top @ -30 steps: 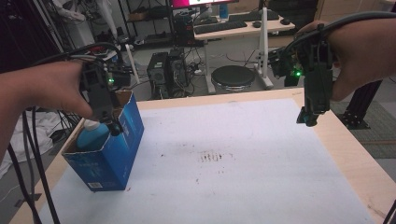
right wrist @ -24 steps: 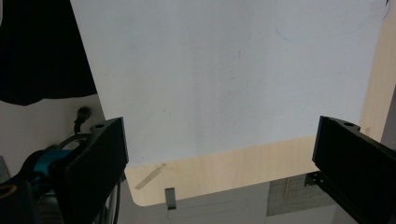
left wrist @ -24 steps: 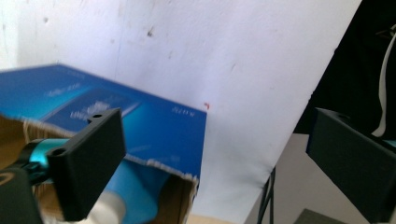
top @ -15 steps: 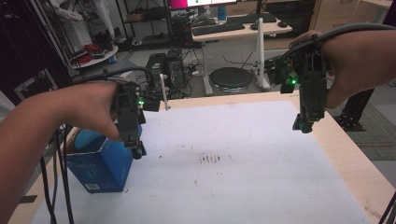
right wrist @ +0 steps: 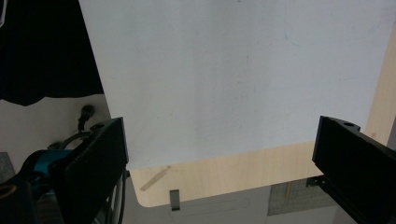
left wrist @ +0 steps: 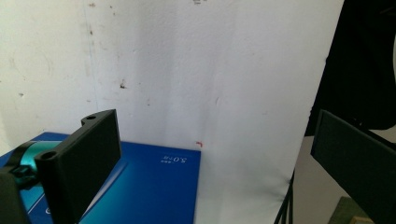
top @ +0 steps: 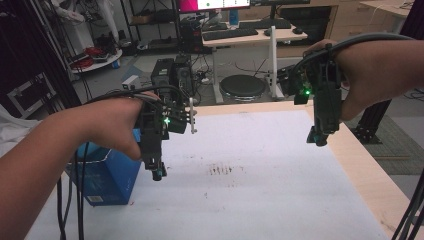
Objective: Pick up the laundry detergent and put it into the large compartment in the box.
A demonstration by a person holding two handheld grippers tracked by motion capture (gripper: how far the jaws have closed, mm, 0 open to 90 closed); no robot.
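The left gripper (top: 158,172) is pointing straight down over the white table cover (top: 260,190), just right of the blue box (top: 107,175); its jaws, having just been opening, are standing wide and empty. The right gripper (top: 318,137) is hanging tilted downward above the table's far right edge, jaws spread wide, gripping nothing.

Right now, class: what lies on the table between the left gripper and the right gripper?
Only bare white sheet, apart from a small dark smudge near its middle, seen in the high view between the left gripper and the right gripper.
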